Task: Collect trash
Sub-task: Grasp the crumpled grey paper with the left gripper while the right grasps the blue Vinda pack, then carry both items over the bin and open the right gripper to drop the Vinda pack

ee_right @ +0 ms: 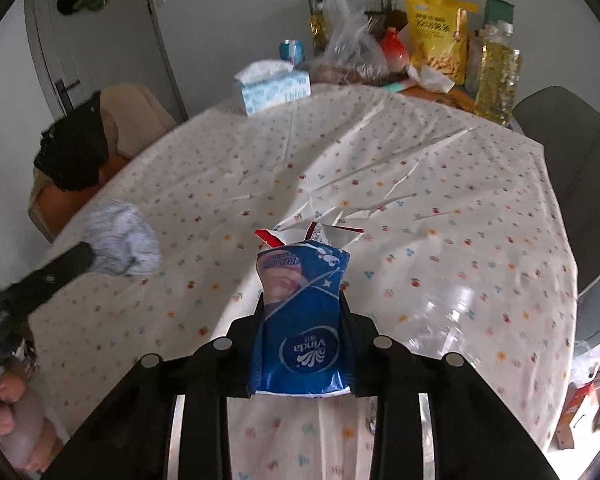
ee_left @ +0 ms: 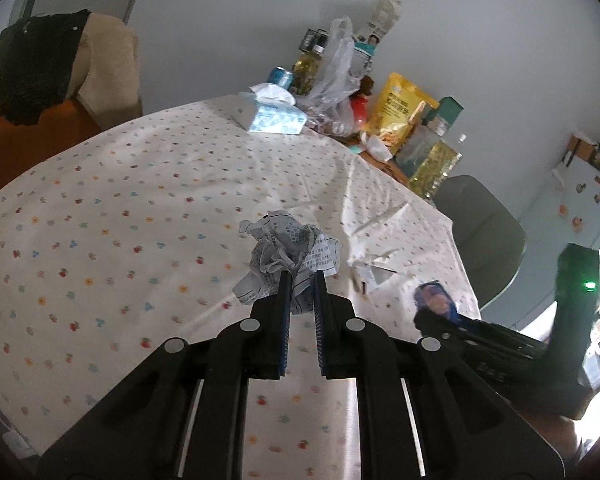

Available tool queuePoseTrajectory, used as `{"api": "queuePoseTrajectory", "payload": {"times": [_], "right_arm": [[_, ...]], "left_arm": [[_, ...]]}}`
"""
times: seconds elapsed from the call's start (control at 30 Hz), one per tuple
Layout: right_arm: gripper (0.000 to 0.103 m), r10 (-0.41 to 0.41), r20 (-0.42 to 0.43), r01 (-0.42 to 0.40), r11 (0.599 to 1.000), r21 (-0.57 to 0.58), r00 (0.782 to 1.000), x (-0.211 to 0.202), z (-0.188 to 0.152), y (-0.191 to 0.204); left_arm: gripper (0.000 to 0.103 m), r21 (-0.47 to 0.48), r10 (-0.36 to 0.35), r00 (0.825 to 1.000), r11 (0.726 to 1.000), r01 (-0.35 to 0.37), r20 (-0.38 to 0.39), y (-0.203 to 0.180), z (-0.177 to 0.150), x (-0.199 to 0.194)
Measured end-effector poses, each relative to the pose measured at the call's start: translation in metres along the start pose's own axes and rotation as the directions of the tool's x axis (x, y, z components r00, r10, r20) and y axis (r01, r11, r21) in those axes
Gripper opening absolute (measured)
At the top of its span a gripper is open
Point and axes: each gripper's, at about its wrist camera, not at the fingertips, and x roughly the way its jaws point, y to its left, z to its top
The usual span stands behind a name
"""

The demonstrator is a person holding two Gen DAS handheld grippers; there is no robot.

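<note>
My left gripper (ee_left: 301, 276) is shut on a crumpled ball of printed white paper (ee_left: 286, 252) and holds it above the flowered tablecloth (ee_left: 120, 208). The same paper ball (ee_right: 120, 242) shows blurred at the left of the right wrist view. My right gripper (ee_right: 302, 300) is shut on a flattened blue Vinda tissue wrapper (ee_right: 300, 320), which also shows in the left wrist view (ee_left: 436, 296). A torn red-and-white wrapper (ee_right: 316, 234) lies on the cloth just beyond the blue wrapper, and it also shows in the left wrist view (ee_left: 374, 266).
A blue tissue box (ee_right: 274, 86) stands at the table's far side. Behind it are a clear plastic bag (ee_right: 348, 52), a yellow snack bag (ee_right: 440, 36), oil bottles (ee_right: 498, 80) and a can (ee_right: 292, 50). A grey chair (ee_right: 580, 176) stands right; a chair with black clothing (ee_right: 76, 148) left.
</note>
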Motion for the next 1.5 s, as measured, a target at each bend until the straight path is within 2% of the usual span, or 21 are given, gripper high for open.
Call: {"api": "queuePoseTrajectory", "payload": {"times": [0.23, 0.4, 0.67, 1.1, 1.5], "right_arm": [[0.031, 0.000, 0.086, -0.007, 0.997, 0.081, 0.996, -0.052, -0.017, -0.028], [0.031, -0.030, 0.129, 0.011, 0.990, 0.144, 0.991, -0.081, -0.030, -0.059], [0.031, -0.092, 0.144, 0.058, 0.973, 0.225, 0.985, -0.108, -0.055, -0.110], [0.031, -0.191, 0.147, 0.126, 0.923, 0.364, 0.971, -0.147, -0.104, -0.195], [0.032, -0.283, 0.112, 0.191, 0.844, 0.502, 0.953, -0.175, -0.161, -0.271]], "left_arm": [[0.011, 0.050, -0.048, 0.999, 0.998, 0.049, -0.021, -0.035, -0.008, 0.005], [0.011, 0.091, -0.087, 0.995, 0.992, 0.090, -0.041, -0.065, -0.016, 0.009], [0.011, 0.166, -0.136, 0.986, 0.975, 0.150, -0.093, -0.120, -0.031, 0.027], [0.011, 0.282, -0.214, 0.958, 0.923, 0.262, -0.190, -0.217, -0.064, 0.051], [0.011, 0.373, -0.244, 0.926, 0.862, 0.343, -0.287, -0.295, -0.108, 0.071]]}}
